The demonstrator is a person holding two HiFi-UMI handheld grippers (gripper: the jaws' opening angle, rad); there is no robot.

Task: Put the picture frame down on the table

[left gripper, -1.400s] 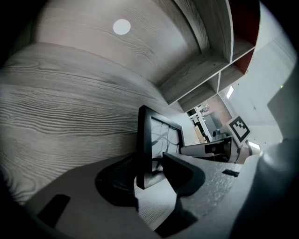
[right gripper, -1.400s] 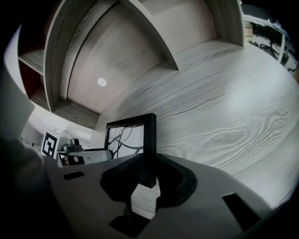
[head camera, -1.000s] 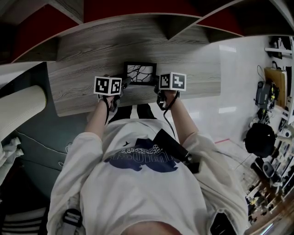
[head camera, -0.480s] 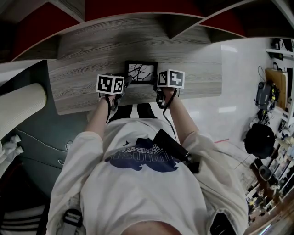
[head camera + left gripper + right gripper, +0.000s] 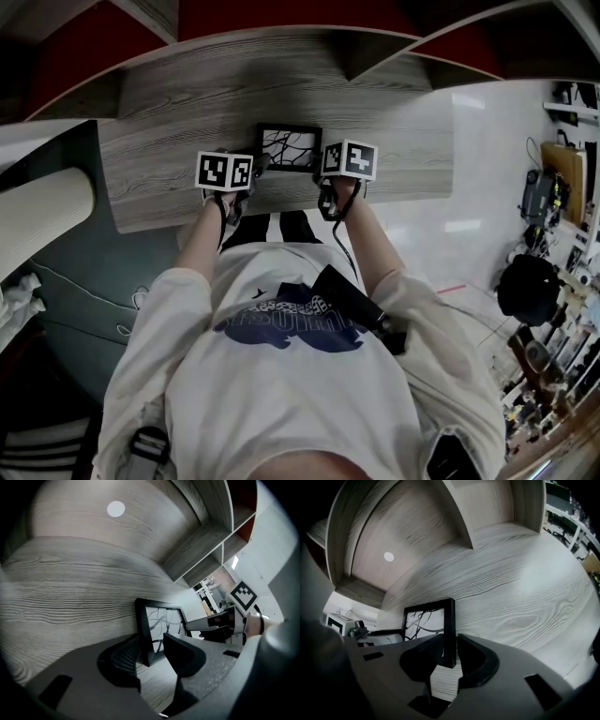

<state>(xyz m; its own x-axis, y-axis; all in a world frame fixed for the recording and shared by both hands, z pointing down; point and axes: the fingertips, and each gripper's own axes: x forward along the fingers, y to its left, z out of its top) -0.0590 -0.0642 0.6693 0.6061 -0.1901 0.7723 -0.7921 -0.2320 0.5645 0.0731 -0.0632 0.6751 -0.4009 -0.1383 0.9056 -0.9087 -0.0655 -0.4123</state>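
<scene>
A black picture frame [image 5: 289, 148] with a branch drawing stands tilted near the front of the grey wooden table [image 5: 178, 103]. My left gripper [image 5: 255, 166] straddles its left side bar [image 5: 143, 630], and I see a gap between the bar and the right-hand jaw. My right gripper [image 5: 323, 172] straddles the right side bar [image 5: 449, 630]. Its jaws have just been opening, and a thin gap shows at each pad. The frame's lower corner [image 5: 450, 663] sits at the table surface. Each gripper view shows the other gripper: the right gripper [image 5: 211, 625] and the left gripper [image 5: 377, 637].
Wooden shelf dividers [image 5: 361, 56] rise behind the table. The table's front edge [image 5: 394, 192] runs just under my hands. A pale padded roll [image 5: 42, 220] lies at the left. Cluttered equipment [image 5: 548, 187] lines the right side beyond a white floor.
The right gripper's marker cube has tipped and shifted slightly. The frame and the left gripper stay where they were.
</scene>
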